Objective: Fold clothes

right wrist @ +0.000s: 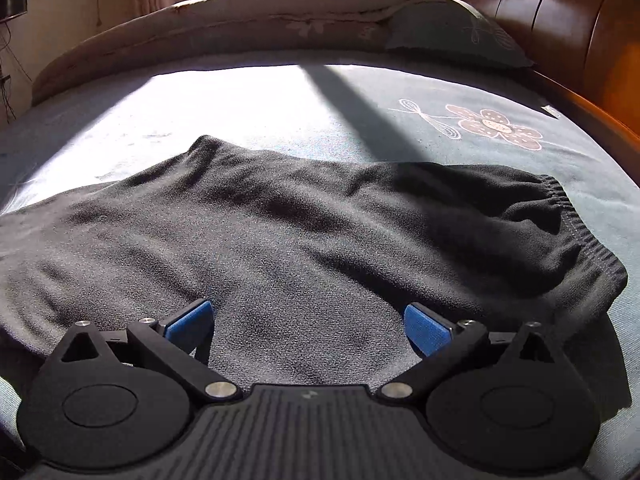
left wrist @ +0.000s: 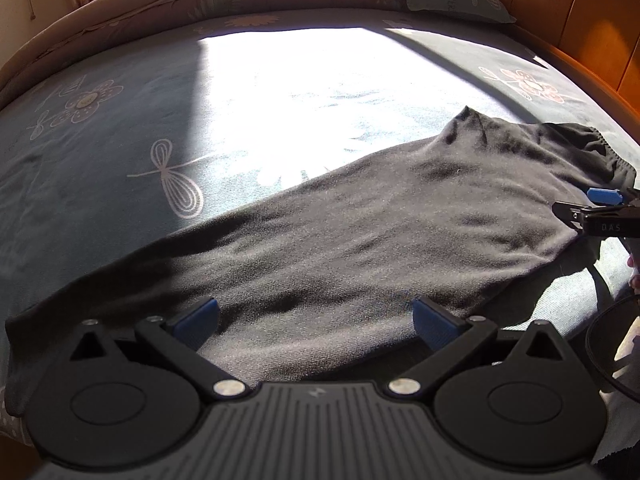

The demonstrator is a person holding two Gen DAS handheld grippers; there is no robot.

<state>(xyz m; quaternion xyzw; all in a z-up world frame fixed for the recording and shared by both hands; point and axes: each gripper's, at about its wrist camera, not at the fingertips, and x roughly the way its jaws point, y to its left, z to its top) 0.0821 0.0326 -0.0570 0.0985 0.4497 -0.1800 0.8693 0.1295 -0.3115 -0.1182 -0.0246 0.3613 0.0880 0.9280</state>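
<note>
Both tools spread, nothing held: left gripper (left wrist: 316, 322), right gripper (right wrist: 308, 326) over black pants (right wrist: 280, 240). We pinch near edge together, fold toward waistband (right wrist: 576, 216).

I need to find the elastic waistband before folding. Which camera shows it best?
The right wrist view: the ribbed waistband of the black pants runs large and unobstructed along the garment's right end. The left wrist view shows it small at the far right edge, above the right gripper.

matt black knit trousers (right wrist: 280, 240) (slightly fuzzy), soft printed cotton bedsheet (right wrist: 460, 92), glossy varnished wooden headboard (right wrist: 560, 20)
</note>
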